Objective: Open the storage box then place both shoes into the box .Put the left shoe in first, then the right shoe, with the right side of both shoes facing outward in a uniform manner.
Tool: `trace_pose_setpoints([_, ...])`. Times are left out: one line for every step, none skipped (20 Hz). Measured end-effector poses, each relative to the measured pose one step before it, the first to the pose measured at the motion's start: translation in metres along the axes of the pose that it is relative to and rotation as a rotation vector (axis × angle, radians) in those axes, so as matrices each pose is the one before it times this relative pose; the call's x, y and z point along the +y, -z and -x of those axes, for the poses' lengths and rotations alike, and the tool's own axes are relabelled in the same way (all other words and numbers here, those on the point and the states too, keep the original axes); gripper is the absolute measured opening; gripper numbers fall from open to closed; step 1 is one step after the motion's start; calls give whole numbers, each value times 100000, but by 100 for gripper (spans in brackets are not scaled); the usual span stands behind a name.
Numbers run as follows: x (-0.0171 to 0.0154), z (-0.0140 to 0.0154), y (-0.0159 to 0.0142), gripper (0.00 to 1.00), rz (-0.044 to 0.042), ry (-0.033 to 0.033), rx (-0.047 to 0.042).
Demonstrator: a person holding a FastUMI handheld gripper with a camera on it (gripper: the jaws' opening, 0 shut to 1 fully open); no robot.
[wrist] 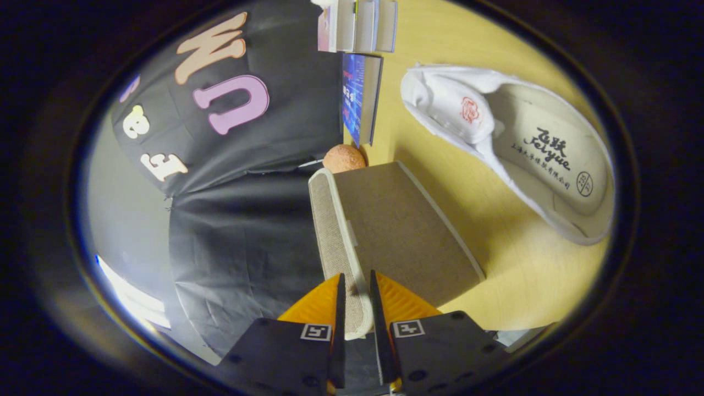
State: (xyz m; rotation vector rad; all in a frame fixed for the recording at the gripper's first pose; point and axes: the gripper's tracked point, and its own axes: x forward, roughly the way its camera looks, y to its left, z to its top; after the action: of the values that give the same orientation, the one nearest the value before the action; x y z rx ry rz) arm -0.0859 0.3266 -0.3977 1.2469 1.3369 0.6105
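Observation:
My gripper (356, 301) is shut on the cream-trimmed rim of the storage box lid (335, 236), with one finger on each side of it. The box (404, 231) is brown-beige fabric and stretches away just ahead of the fingers, standing on the yellow table (495, 258). The whole scene looks rolled sideways. One white canvas shoe (511, 148) lies on the table beyond the box, off to the right of the fingers. Its opening and printed insole face me, and a red mark shows on its tongue.
An orange ball (344, 158) rests against the far end of the box. Past it a blue-covered book (360, 99) and several more books (357, 25) stand in a row. The black cloth wall (247, 231) hangs left of the box.

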Motion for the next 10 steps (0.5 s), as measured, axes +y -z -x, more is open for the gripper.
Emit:
trace_pose_setpoints([-262,-36,629,18,2809,1621,1303])
trace_pose_setpoints([-156,258,183,15,1855,-241,-1017])
trace_pose_setpoints([370,-468,553,12,662,-1381,1756])
trace_pose_setpoints([476,245,-178,10,1867,-328,855])
trace_pose_setpoints([212,82,123,7,2551,-64,-91])
trace_pose_setpoints([236,76,-20,4,1634,-222,-601])
trace_pose_setpoints([366,117,161,4,469,-1086,164])
trace_pose_setpoints([413,219,-18,3,391,-504,-254])
trace_pose_setpoints([186,75,-63,2,918,183,-569])
trace_pose_setpoints([195,102,47,2,679,-162,69])
